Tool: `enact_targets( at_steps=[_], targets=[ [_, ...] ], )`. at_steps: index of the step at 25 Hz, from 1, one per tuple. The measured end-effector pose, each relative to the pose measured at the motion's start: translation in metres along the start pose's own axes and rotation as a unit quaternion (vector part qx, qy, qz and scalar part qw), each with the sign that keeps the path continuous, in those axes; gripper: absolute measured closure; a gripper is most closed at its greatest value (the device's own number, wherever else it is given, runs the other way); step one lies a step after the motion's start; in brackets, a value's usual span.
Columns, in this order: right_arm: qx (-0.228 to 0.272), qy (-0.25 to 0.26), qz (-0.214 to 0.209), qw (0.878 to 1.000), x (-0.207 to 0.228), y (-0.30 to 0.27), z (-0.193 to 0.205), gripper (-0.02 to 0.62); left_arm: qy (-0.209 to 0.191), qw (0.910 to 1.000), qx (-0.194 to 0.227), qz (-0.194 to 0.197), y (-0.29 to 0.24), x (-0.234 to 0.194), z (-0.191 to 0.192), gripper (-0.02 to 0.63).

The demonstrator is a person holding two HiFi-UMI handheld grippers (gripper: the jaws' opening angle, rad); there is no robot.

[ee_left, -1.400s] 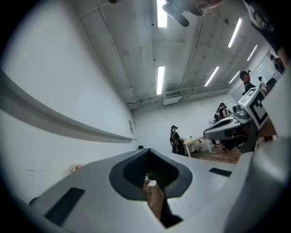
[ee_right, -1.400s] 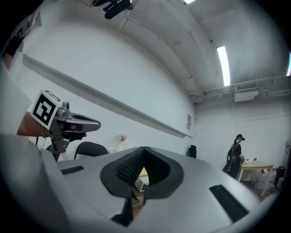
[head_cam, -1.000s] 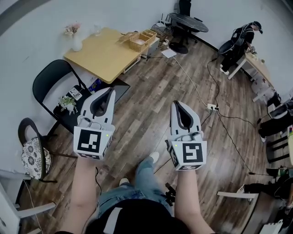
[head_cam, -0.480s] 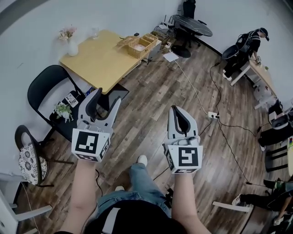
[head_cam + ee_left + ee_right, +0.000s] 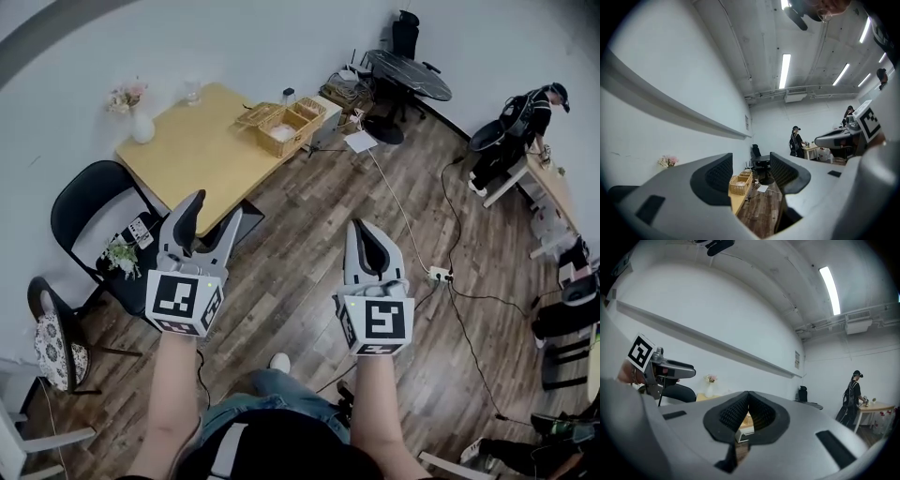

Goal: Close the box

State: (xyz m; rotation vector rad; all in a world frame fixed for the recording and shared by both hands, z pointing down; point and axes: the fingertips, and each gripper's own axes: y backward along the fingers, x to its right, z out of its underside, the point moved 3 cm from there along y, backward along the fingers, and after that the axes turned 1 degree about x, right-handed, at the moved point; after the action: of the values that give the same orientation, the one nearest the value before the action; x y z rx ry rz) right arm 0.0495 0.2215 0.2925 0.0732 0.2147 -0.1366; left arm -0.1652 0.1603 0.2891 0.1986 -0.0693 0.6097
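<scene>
The left gripper [image 5: 214, 206] is hovering above the wooden floor [image 5: 309, 244]. Its jaws, just opened, are standing wide apart with nothing between them. The right gripper [image 5: 362, 231] is hovering beside it, its jaws pressing together and holding nothing. The wicker box [image 5: 281, 133] is sitting at the far end of the table [image 5: 187, 155], well ahead of both grippers.
</scene>
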Motion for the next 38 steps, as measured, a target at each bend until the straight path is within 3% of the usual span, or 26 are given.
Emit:
enact_targets(
  at_steps=[10, 16, 21, 26, 38],
  targets=[
    [0.004, -0.005, -0.032, 0.999, 0.045, -0.052, 0.013, 0.581, 0.039, 0.9990, -0.012, -0.019, -0.065, 0.007, 0.011, 0.371],
    [0.002, -0.008, -0.036, 0.999, 0.059, -0.083, 0.022, 0.581, 0.011, 0.9998, -0.011, -0.013, -0.104, 0.001, 0.016, 0.371],
    [-0.003, -0.017, -0.032, 0.999, 0.075, -0.117, 0.034, 0.581, 0.015, 0.9997, -0.013, -0.013, -0.145, -0.014, 0.029, 0.371],
    [-0.011, -0.009, -0.033, 0.999, 0.091, -0.171, 0.043, 0.581, 0.024, 0.9993, -0.029, -0.004, -0.197, -0.037, 0.049, 0.373],
    [-0.035, 0.003, -0.047, 0.998, 0.124, -0.336, 0.062, 0.581, 0.058, 0.9964, -0.048, -0.039, -0.332, -0.128, 0.104, 0.371]
  ],
)
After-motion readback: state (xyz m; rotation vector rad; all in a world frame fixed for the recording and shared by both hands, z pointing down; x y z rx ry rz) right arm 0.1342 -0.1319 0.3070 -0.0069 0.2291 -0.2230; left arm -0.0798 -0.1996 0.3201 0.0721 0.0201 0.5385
